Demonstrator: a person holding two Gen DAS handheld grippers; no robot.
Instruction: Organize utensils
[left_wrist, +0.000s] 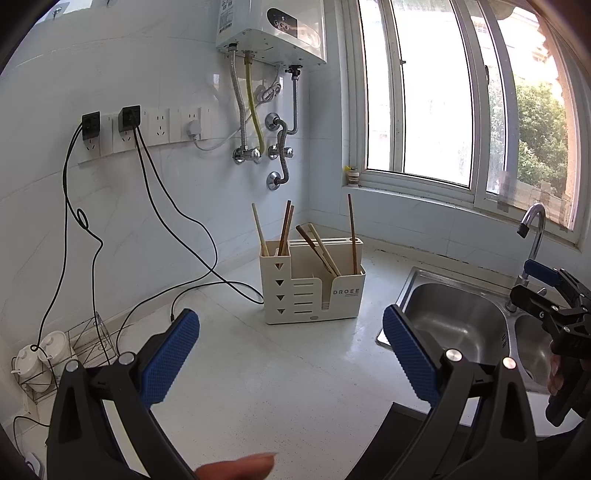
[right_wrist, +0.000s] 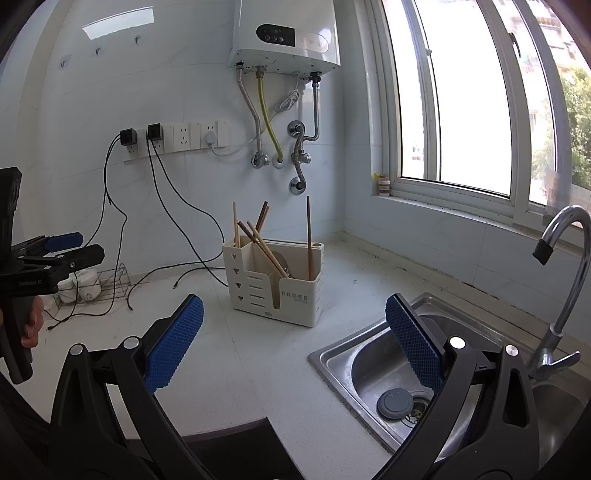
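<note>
A cream utensil holder (left_wrist: 314, 284) marked DROEE stands on the white counter (left_wrist: 258, 369) by the back wall; it also shows in the right wrist view (right_wrist: 275, 284). Several wooden chopsticks (left_wrist: 284, 229) stick up from its compartments, some upright, some leaning (right_wrist: 264, 247). My left gripper (left_wrist: 291, 350) is open and empty, hovering over the counter in front of the holder. My right gripper (right_wrist: 293, 339) is open and empty, over the counter at the sink's left edge. Each gripper shows in the other's view: the right (left_wrist: 550, 306), the left (right_wrist: 55, 254).
A steel double sink (right_wrist: 388, 369) with a grey drain plug (right_wrist: 395, 404) and a tap (right_wrist: 565, 280) lies on the right. Black cables (left_wrist: 147, 221) trail from wall sockets onto the counter. A wire rack with white cups (left_wrist: 48, 354) stands at the left. A water heater (left_wrist: 273, 29) hangs above.
</note>
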